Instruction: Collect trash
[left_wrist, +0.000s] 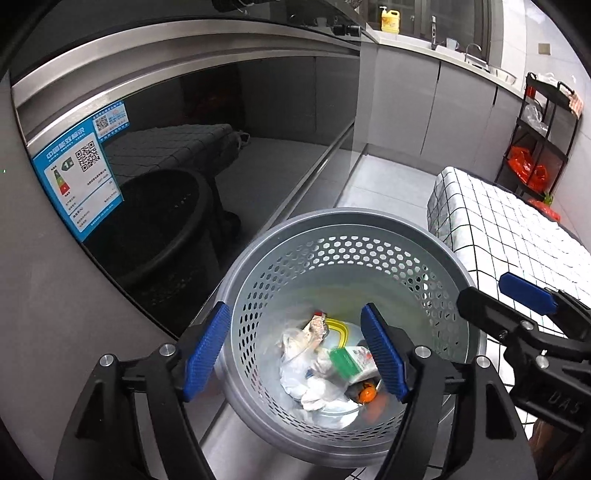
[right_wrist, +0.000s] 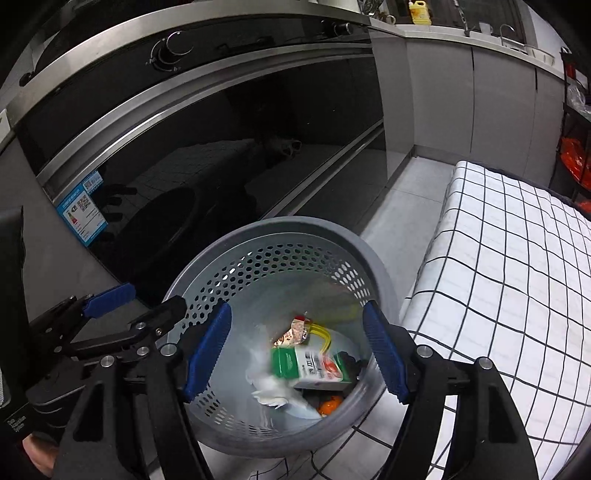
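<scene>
A grey perforated waste basket (left_wrist: 369, 229) stands on the floor and also shows in the right wrist view (right_wrist: 295, 225). Inside lie crumpled white tissue (left_wrist: 314, 384), a green and white carton (left_wrist: 351, 363), a foil wrapper (left_wrist: 317, 326), a yellow ring and an orange piece (left_wrist: 367, 393). The carton (right_wrist: 310, 367) looks blurred in the right wrist view. My left gripper (left_wrist: 295, 354) is open and empty above the basket. My right gripper (right_wrist: 295, 354) is open and empty above it too. The right gripper also shows in the left wrist view (left_wrist: 524, 299).
A black glass oven front (left_wrist: 207, 173) with a blue energy label (left_wrist: 77, 173) is to the left. A table with a black and white checked cloth (right_wrist: 509, 266) is to the right. A black shelf rack (left_wrist: 539, 133) stands at the back right beside grey cabinets.
</scene>
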